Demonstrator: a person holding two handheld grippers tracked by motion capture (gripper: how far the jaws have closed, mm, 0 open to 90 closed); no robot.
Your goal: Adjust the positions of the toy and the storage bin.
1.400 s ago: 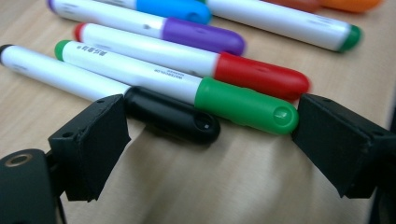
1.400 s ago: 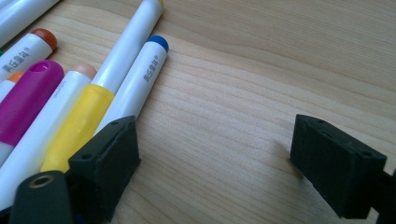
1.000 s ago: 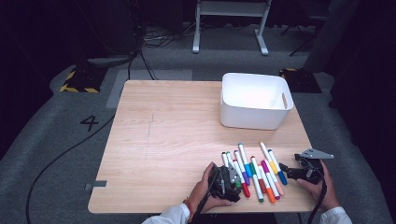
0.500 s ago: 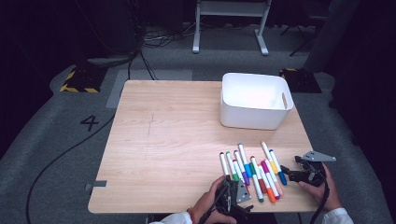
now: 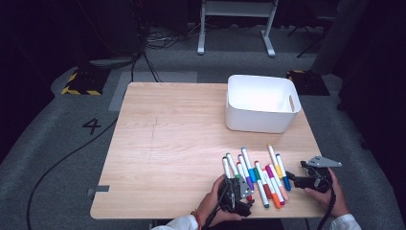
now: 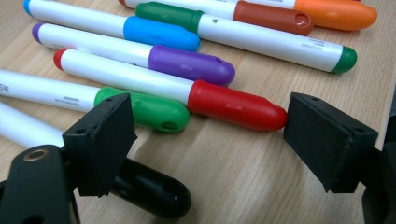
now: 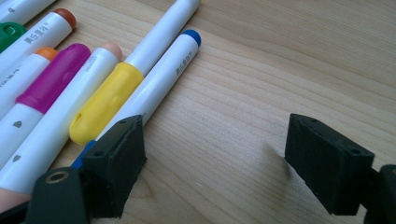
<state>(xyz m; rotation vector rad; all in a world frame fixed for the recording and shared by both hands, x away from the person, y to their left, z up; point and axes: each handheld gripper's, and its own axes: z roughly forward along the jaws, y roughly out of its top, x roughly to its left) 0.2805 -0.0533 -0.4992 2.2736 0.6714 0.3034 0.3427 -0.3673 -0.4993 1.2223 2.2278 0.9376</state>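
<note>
left gripper (image 5: 238, 191): your jaws gape, empty — lined up on red marker (image 6: 187, 91).
right gripper (image 5: 306, 181): wide, empty — beside blue marker (image 7: 159, 77).

We wear white sleeves (image 5: 178, 223) and hold two black grippers. Our right gripper (image 5: 293, 181) carries a grey three-cornered plate (image 5: 323, 162) and a black cable (image 5: 328, 211); square black pads (image 6: 103, 140) face our jaws.

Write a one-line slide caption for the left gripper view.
Open hand-held gripper low over the table, its jaws flanking the red marker and green marker caps.
</note>
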